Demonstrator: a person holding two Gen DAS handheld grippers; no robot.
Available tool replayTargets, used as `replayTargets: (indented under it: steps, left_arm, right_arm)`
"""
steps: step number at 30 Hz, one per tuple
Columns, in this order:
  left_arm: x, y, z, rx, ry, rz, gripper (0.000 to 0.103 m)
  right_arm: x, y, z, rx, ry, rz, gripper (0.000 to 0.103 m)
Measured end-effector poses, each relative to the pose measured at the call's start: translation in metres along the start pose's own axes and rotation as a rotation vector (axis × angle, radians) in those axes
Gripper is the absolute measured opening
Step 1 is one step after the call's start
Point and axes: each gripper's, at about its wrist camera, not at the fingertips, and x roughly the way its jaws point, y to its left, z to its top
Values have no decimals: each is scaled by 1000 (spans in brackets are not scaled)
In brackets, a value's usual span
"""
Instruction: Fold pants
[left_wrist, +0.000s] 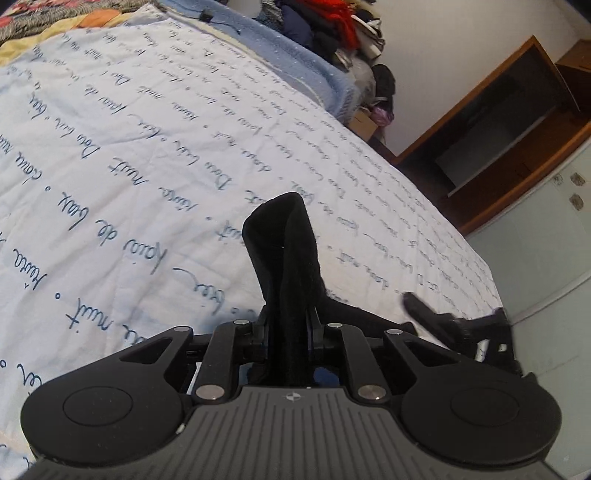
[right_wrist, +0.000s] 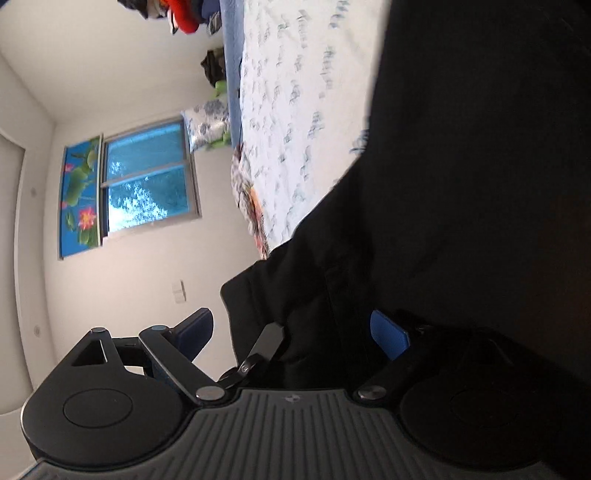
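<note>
Black cloth of the pants (left_wrist: 286, 258) stands up between the closed fingers of the left hand-held gripper (left_wrist: 288, 325), pinched tight in a narrow folded bunch that rises ahead of it over the bed (left_wrist: 129, 166). Left of and ahead of this hand-held gripper spreads one pale quilt (left_wrist: 74, 110) printed with blue script; beyond it lies one blue blanket (left_wrist: 280, 51), then a heap of clothes (left_wrist: 332, 26). To its right stands one wooden shelf unit (left_wrist: 498, 122), and low on the right the other hand-held gripper shows, blurred.

Only the right wrist view shows one window (right_wrist: 151, 177) and one flowered curtain (right_wrist: 79, 199), both left of the right hand-held gripper (right_wrist: 291, 332). Its two blue-padded fingers (right_wrist: 388, 334) stand wide apart, with the pants (right_wrist: 461, 184) draped between and over them, hiding the right side. Whether anything is clamped there I cannot tell. The quilt (right_wrist: 295, 92) lies ahead of it.
</note>
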Motion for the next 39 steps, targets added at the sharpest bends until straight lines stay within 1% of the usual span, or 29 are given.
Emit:
replayTargets:
  steps: [2, 4, 6, 7, 10, 12, 13, 16, 19, 21, 22, 24, 25, 27, 28, 30, 31, 32, 33, 35, 37, 39]
  left_arm:
    - [-9, -16, -4, 31, -9, -23, 16]
    - [-17, -35, -9, 64, -9, -59, 15]
    - [-21, -59, -15, 103, -5, -96, 15]
    - [-21, -71, -19, 118, 3, -113, 15]
    - [-12, -111, -36, 163, 50, -162, 15]
    - [0, -141, -53, 220, 84, -176, 15]
    - [9, -155, -63, 242, 105, -176, 15]
    - [47, -187, -97, 291, 172, -151, 15]
    - [88, -209, -133, 351, 229, -73, 16]
    - [105, -219, -155, 432, 222, -7, 16]
    - [110, -224, -165, 469, 217, 14, 16]
    - [113, -236, -180, 565, 179, 62, 18]
    - [112, -240, -185, 603, 169, 78, 19]
    - [112, -248, -191, 661, 159, 101, 20]
    - [112, -251, -192, 674, 156, 113, 20]
    - [108, -256, -191, 665, 155, 126, 17]
    - [106, -260, -190, 666, 149, 125, 17]
    - [104, -265, -190, 670, 143, 122, 15]
    - [102, -272, -192, 677, 138, 118, 14]
    - [101, -283, -196, 695, 137, 105, 13]
    - [102, -294, -202, 692, 154, 89, 13]
    - [106, -308, -211, 712, 175, 83, 13]
  right_arm:
    - [-29, 19, -6, -104, -18, 35, 93]
    - [-72, 32, -11, -197, -62, 61, 94]
    - [-121, 35, -12, -229, -113, 101, 97]
    - [-146, 32, -12, -233, -152, 119, 99]
    - [-222, 17, -13, -220, -303, 184, 101]
    - [-264, 5, -17, -201, -377, 224, 101]
    - [-282, -3, -20, -192, -412, 235, 101]
    - [-313, -25, -25, -151, -495, 266, 101]
    - [-338, -53, -28, -106, -529, 280, 101]
    - [-349, -68, -30, -80, -540, 292, 101]
    - [-351, -75, -30, -66, -545, 300, 101]
    - [-351, -87, -27, -53, -542, 319, 101]
    - [-358, -94, -28, -55, -536, 325, 101]
    - [-359, -102, -23, -69, -524, 345, 101]
    - [-365, -109, -22, -68, -523, 365, 101]
    - [-369, -121, -15, -44, -518, 435, 100]
    - [-372, -128, -13, -37, -517, 483, 100]
    - [-372, -131, -11, -44, -518, 512, 100]
    - [-373, -130, -10, -65, -517, 523, 100]
    - [-374, -128, -8, -108, -510, 518, 101]
    - [-374, -129, -5, -110, -506, 512, 102]
    - [-373, -129, -1, -108, -508, 546, 102]
